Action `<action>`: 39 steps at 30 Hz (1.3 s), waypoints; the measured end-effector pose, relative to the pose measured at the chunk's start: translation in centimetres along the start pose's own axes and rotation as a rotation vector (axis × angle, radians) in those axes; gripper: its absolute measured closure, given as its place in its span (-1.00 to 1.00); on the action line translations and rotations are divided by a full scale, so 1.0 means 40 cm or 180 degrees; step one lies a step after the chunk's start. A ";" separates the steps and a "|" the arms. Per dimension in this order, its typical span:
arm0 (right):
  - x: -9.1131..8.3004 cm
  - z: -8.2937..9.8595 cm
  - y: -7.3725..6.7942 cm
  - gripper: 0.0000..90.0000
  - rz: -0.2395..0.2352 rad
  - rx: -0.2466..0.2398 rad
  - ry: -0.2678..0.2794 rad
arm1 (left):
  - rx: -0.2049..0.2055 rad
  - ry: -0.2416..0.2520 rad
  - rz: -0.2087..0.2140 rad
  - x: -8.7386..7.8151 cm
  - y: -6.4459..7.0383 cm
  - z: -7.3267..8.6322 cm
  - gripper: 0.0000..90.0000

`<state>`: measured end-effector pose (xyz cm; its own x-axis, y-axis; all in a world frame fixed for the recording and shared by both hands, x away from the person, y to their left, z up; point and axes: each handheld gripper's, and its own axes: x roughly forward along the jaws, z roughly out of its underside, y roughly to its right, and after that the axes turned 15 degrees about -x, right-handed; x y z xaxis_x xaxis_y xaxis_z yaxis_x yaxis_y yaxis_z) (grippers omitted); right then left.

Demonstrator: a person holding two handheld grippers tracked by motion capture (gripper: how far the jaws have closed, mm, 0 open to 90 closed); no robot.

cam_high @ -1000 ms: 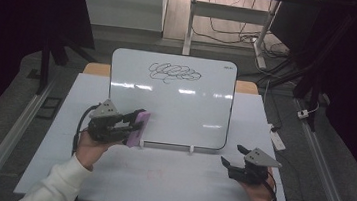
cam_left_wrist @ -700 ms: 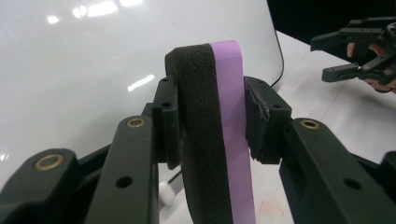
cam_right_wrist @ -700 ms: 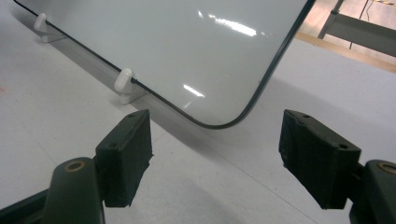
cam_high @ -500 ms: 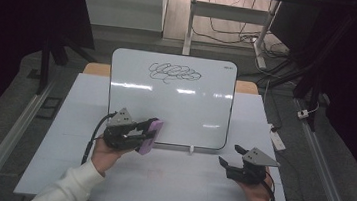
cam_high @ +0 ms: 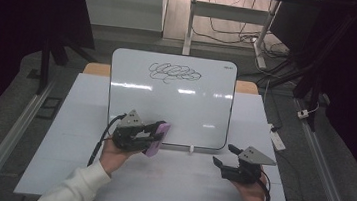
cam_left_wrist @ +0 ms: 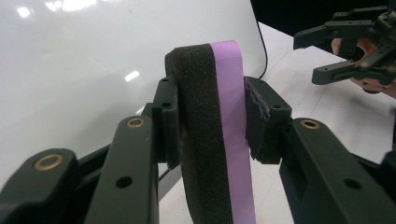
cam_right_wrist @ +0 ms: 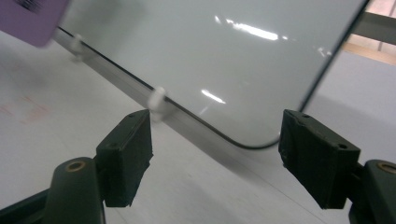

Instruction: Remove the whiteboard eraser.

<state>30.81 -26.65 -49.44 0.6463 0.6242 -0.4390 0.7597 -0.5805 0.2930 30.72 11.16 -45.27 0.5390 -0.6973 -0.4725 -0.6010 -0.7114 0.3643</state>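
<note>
— Eraser [cam_high: 157, 138] first: where is it, and how far along is the wiping?

— It sits clamped between the jaws of the left hand-held gripper [cam_high: 155, 137], dark foam toward the whiteboard [cam_high: 170, 104], purple back away from it, at the board's lower edge. The scribble [cam_high: 174, 73] near the top looks untouched, so I judge the wiping not yet begun; everything is left to do.

— And the other hand?

— The right hand-held gripper [cam_high: 223, 155] hovers over the surface [cam_high: 84, 116] near the board's lower right corner, jaws spread wide and empty.

— Anything unclear?

— Whether the foam already touches the board is hard to tell. The board's prop is hidden behind it, and the scribble is too small to read.
</note>
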 end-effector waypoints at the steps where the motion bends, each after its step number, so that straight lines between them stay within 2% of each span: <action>1: 0.003 -0.007 -0.005 -0.44 -0.0036 0.0020 0.0026 | 0.0000 0.0000 0.0000 0.000 0.000 0.000 0.33; 7: 0.038 -0.050 -0.043 -0.43 -0.0277 0.0153 0.0134 | 0.0021 -0.0009 0.0006 0.016 0.008 -0.002 0.33; 8: 0.038 -0.050 -0.043 -0.43 -0.0277 0.0153 0.0134 | 0.0021 -0.0012 0.0012 0.019 0.010 -0.002 0.33; 9: 0.055 -0.065 -0.058 -0.43 -0.0372 0.0187 0.0161 | 0.0027 -0.0011 0.0007 0.023 0.012 -0.002 0.33; 11: 0.061 -0.071 -0.063 -0.43 -0.0391 0.0188 0.0167 | 0.0025 -0.0010 0.0009 0.028 0.014 -0.001 0.33; 12: 0.080 -0.089 -0.080 -0.43 -0.0466 0.0192 0.0196 | 0.0029 -0.0013 0.0008 0.032 0.015 -0.001 0.33; 14: 0.086 -0.096 -0.086 -0.43 -0.0502 0.0188 0.0197 | 0.0030 -0.0013 0.0008 0.037 0.017 -0.002 0.33; 15: 0.105 -0.112 -0.105 -0.44 -0.0563 0.0172 0.0206 | 0.0038 -0.0016 0.0007 0.043 0.019 -0.002 0.33; 16: 0.105 -0.112 -0.105 -0.44 -0.0563 0.0172 0.0206 | 0.0038 -0.0016 0.0007 0.043 0.019 -0.002 0.33; 17: 0.123 -0.128 -0.123 -0.46 -0.0620 0.0192 0.0210 | 0.0031 -0.0009 0.0005 0.046 0.020 -0.001 0.33; 21: 0.150 -0.147 -0.148 -0.48 -0.0654 0.0236 0.0210 | 0.0038 0.0001 -0.0002 0.055 0.024 -0.001 0.33; 25: 0.177 -0.164 -0.167 -0.48 -0.0707 0.0378 0.0231 | 0.0034 -0.0004 0.0013 0.062 0.027 0.001 0.33; 30: 0.198 -0.171 -0.175 -0.49 -0.0765 0.0458 0.0227 | 0.0051 0.0004 0.0020 0.069 0.034 0.002 0.33; 32: 0.208 -0.176 -0.179 -0.49 -0.0791 0.0545 0.0251 | 0.0060 0.0009 0.0024 0.071 0.038 0.003 0.33; 39: 0.223 -0.182 -0.188 -0.49 -0.0764 0.0663 0.0246 | 0.0102 0.0021 -0.0004 0.075 0.045 0.006 0.32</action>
<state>31.39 -12.93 -49.39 0.4600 0.7895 -0.4065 0.8652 -0.5014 0.0053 31.11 7.80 -46.20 0.5437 -0.6970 -0.4676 -0.6188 -0.7093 0.3377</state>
